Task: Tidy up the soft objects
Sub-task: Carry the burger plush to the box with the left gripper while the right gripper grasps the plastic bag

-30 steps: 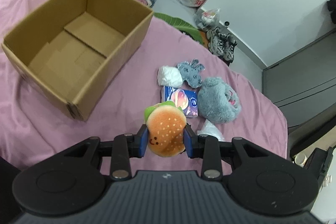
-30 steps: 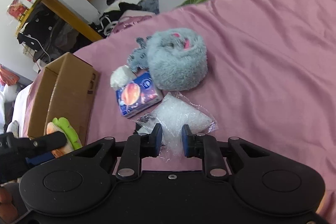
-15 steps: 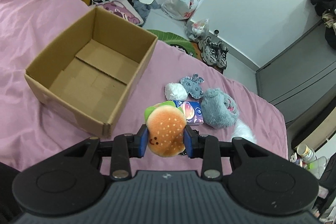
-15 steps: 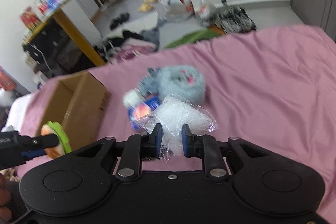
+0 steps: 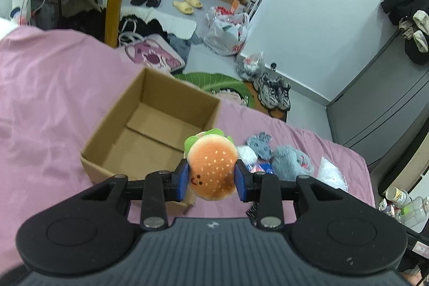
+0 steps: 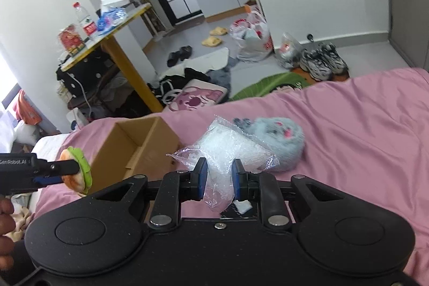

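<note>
Your left gripper (image 5: 212, 180) is clamped on the burger plush (image 5: 211, 171), its blue pads pressed into the bun on both sides, the little smiling face turned toward the camera and the green lettuce edge showing at the top. You hold it in the air just off the near right corner of the open cardboard box (image 5: 150, 136), which sits on the pink bedspread (image 5: 48, 103) with nothing visible inside it. Your right gripper (image 6: 217, 178) is closed on the clear plastic bag of white filling (image 6: 228, 149), the crinkled film bunched between the pads and the rest of the bag standing up above them, off the bed. Beyond the bag, the fluffy grey-blue plush (image 6: 278, 141) lies on the bedspread, with a smaller grey plush (image 5: 260, 145) and a white soft ball (image 5: 248, 154) just beside it on the box side, and a blue packet (image 5: 261, 167) partly hidden behind your left fingers. From the right wrist view, the left gripper and its burger sit at the far left, near the box's front.
</note>
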{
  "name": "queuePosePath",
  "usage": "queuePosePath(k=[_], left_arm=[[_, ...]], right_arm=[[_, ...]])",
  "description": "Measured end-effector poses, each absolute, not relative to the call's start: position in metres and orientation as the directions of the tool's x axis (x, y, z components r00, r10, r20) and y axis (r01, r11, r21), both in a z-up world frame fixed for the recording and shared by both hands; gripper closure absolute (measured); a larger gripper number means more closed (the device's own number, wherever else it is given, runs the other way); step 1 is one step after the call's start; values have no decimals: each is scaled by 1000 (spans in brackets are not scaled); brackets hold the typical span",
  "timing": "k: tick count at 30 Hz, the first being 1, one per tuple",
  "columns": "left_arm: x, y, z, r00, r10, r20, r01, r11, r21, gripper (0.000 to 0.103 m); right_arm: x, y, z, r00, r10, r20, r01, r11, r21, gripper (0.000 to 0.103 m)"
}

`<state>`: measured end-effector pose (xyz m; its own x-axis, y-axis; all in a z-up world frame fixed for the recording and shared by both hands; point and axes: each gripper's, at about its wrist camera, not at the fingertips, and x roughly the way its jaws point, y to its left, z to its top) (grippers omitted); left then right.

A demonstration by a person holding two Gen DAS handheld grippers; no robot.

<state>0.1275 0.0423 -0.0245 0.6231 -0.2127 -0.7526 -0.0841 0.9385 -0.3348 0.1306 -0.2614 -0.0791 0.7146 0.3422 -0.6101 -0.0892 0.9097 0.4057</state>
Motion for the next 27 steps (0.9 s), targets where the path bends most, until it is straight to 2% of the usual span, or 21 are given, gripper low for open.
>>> queuePosePath(k=[11, 16, 27], left_arm=[[145, 70, -15, 646, -184, -741, -43, 960, -275, 69], [162, 82, -26, 621, -145, -770, -35, 977, -212, 69], [206, 94, -58, 567, -153, -810, 0, 983, -185, 69]], right_arm=[[147, -224, -66, 720, 389, -575, -170, 902, 398, 83], [158, -202, -61, 721, 421, -550, -217, 892, 397, 83], [186, -158, -61, 697, 506, -508, -337, 857, 390, 83]])
